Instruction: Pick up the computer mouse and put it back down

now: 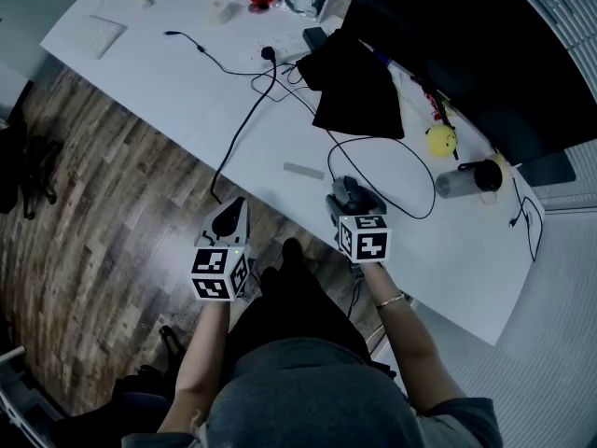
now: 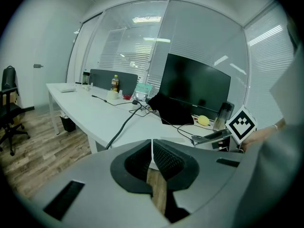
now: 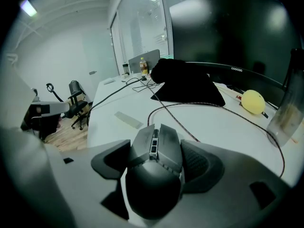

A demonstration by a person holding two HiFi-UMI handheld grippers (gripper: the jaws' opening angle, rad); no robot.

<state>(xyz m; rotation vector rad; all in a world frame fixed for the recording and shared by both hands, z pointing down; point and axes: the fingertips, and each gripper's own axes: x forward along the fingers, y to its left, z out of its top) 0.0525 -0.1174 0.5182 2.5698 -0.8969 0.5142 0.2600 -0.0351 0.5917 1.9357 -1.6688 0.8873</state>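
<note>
A dark grey computer mouse (image 1: 347,187) rests near the front edge of the white desk (image 1: 187,82), its cable looping back across the top. My right gripper (image 1: 353,203) straddles it from behind. In the right gripper view the mouse (image 3: 154,175) fills the gap of the right gripper (image 3: 156,148), and both pads (image 3: 197,163) lie snug against its flanks, with white desk showing under its rear. My left gripper (image 1: 230,215) hangs off the desk's front edge over the wooden floor. In its own view, the left gripper (image 2: 152,148) has its jaws closed together with nothing between them.
Behind the mouse lie a black cloth (image 1: 359,87), a large dark monitor (image 1: 466,54), a yellow ball (image 1: 441,140) and a bottle on its side (image 1: 462,180). A small grey strip (image 1: 303,170) and a black cable (image 1: 244,124) lie left of the mouse. Clutter sits at the far end.
</note>
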